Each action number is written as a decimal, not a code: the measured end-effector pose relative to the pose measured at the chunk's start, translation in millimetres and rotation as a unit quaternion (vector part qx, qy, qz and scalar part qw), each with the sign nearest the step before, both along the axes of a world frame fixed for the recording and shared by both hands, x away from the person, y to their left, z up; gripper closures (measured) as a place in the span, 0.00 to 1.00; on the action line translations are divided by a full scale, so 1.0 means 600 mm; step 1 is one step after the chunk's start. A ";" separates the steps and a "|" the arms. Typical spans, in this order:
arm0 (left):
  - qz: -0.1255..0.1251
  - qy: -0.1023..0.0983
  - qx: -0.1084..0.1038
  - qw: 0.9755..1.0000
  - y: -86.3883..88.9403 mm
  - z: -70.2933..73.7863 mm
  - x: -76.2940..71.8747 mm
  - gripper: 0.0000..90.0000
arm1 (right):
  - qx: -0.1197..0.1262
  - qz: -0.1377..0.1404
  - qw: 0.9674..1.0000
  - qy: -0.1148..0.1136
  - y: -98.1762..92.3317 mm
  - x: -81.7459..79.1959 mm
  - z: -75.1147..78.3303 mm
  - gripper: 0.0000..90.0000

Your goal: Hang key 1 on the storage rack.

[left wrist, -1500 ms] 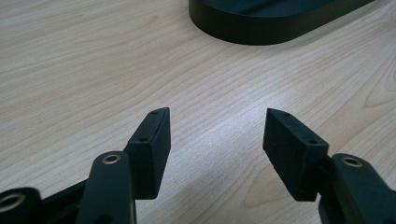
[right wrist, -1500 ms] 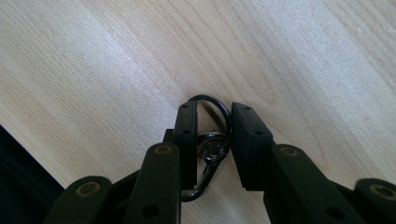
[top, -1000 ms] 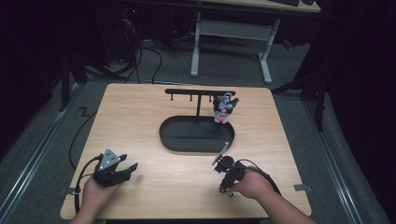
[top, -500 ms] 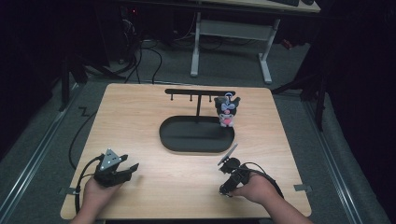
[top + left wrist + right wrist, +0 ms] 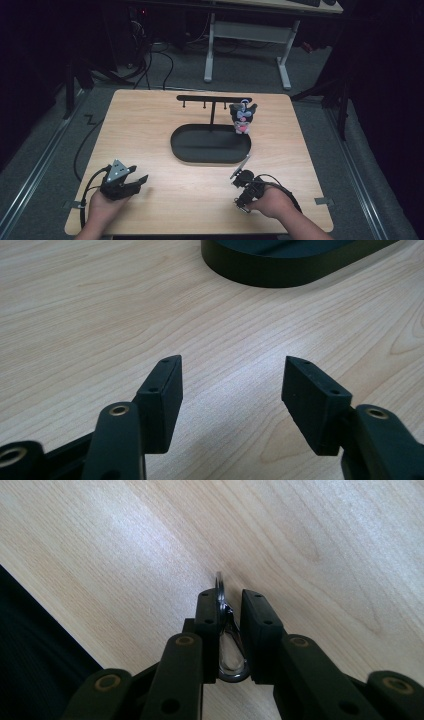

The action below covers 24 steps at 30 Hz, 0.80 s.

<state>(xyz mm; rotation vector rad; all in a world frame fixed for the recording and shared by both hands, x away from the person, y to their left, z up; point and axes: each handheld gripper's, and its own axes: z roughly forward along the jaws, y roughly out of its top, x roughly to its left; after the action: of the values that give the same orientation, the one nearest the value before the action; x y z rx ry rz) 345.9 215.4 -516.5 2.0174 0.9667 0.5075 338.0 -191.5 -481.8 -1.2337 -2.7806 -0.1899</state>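
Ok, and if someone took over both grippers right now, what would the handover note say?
Left gripper: open, holding nothing, low over the table at its near left.
Right gripper: jaws have just been closing and now pinch a metal key ring with its clip, near the table's front right.
Done: one plush charm hangs at the right end of the black stand, above its oval tray.
Left: probably carry the held ring to a free hook on the stand and hang it.
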 end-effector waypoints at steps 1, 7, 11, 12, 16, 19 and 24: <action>0.000 0.000 0.000 1.000 0.000 0.000 0.000 0.47 | 0.000 -0.004 1.000 0.002 0.000 -0.001 0.001 0.88; -0.001 0.002 -0.001 1.000 -0.001 0.000 0.000 0.47 | 0.000 0.000 1.000 0.000 -0.006 -0.006 0.003 0.89; -0.001 0.002 -0.001 1.000 -0.001 0.000 0.000 0.47 | -0.002 0.004 1.000 -0.008 -0.003 -0.007 0.001 0.92; -0.001 0.002 -0.001 1.000 -0.001 0.000 0.000 0.47 | -0.002 0.005 1.000 -0.011 -0.001 -0.007 0.001 0.94; 0.000 0.002 0.000 1.000 -0.001 0.000 0.000 0.47 | -0.008 0.033 0.999 -0.021 0.001 -0.006 0.002 0.99; 0.000 0.002 0.000 1.000 -0.001 0.000 0.000 0.47 | -0.007 0.040 0.999 -0.031 0.004 -0.006 0.005 0.99; 0.000 0.001 0.000 1.000 0.000 0.000 0.000 0.47 | -0.009 0.043 0.998 -0.041 0.001 -0.004 0.020 0.99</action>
<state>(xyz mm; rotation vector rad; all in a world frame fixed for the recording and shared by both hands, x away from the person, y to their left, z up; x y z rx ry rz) 346.1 215.3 -516.6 2.0186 0.9673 0.5045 335.6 -190.6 -470.0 -1.1312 -2.9043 -0.2132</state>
